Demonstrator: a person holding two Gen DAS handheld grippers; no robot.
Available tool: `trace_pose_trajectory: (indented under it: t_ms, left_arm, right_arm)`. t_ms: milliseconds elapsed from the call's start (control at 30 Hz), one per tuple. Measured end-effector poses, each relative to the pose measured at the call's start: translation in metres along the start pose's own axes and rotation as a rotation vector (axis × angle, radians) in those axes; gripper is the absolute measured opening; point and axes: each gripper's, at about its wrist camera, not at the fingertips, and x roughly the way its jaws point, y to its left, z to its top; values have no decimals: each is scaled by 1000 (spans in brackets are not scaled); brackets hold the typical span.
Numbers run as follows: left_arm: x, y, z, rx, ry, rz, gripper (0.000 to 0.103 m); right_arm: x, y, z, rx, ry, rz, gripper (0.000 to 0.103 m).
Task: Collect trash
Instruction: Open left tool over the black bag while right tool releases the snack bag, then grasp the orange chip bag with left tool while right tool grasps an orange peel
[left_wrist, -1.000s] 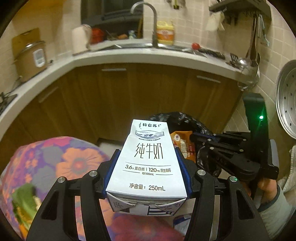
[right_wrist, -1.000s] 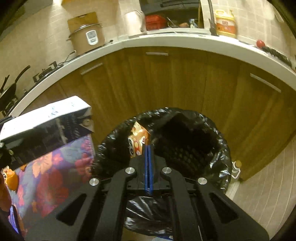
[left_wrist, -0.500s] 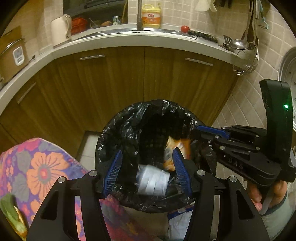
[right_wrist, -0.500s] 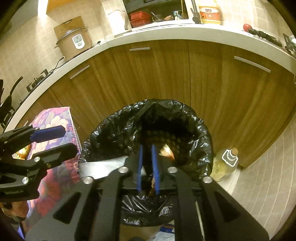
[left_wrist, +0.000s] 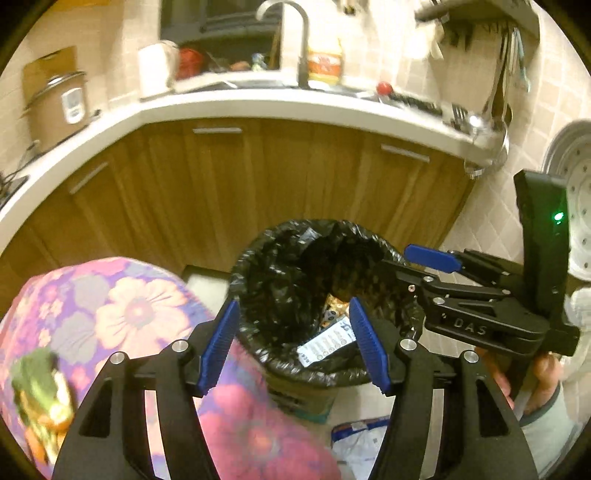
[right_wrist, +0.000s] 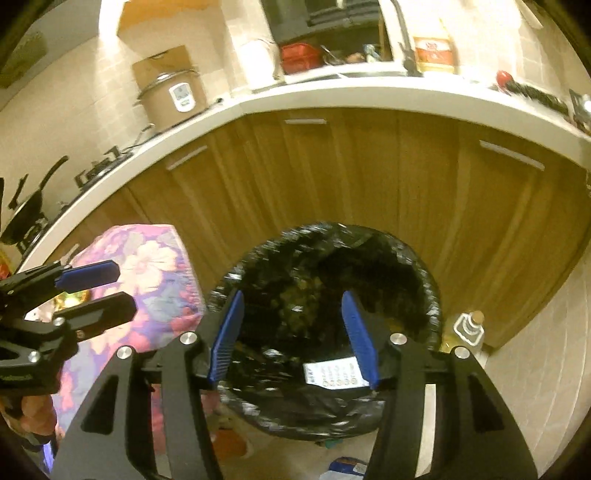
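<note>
A bin lined with a black bag stands on the floor in front of wooden cabinets. Inside it lie a white milk carton and an orange snack packet. My left gripper hovers over the bin's near rim, its jaws opening with nothing between them. My right gripper hangs above the same bin, jaws also opening and empty, with the carton below it. Each gripper appears in the other's view: the right gripper and the left gripper.
A table with a flowered cloth stands left of the bin, with vegetable scraps on it. A white and blue wrapper lies on the floor. An oil bottle stands right of the bin. A hand holds the right gripper.
The left gripper let go of the milk carton, which dropped into the bin. The right gripper went from shut to open, and the orange packet fell into the bin.
</note>
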Motion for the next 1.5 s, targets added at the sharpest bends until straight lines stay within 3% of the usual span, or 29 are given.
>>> trace_pose_trajectory:
  t_ms: [133, 300, 567, 667, 867, 1033, 1100, 1233, 1500]
  left_arm:
    - [-47, 22, -19, -68, -74, 58, 65]
    - [-114, 64, -58, -190, -161, 196, 71]
    - [-203, 129, -132, -371, -242, 460, 78]
    - [-220, 153, -156, -426, -239, 506, 78]
    - [-225, 184, -198, -512, -208, 554, 78]
    - [-214, 194, -221, -533, -173, 558, 78]
    - [-211, 198, -229, -548, -169, 545, 77]
    - [-208, 205, -239, -582, -168, 523, 76]
    - [-205, 208, -251, -615, -166, 473, 75]
  right_arm:
    - [-9, 44, 4, -69, -25, 56, 52]
    - [-10, 111, -6, -159, -18, 162, 52]
    - [11, 219, -46, -277, 78, 338, 52]
    - [18, 253, -63, -317, 119, 385, 52]
    - [30, 305, -89, -384, 176, 429, 52]
    - [41, 320, -99, -398, 205, 411, 52]
    - [45, 323, -101, -402, 213, 395, 52]
    - [47, 324, -101, -407, 213, 382, 63]
    - [49, 331, -106, -445, 232, 378, 63]
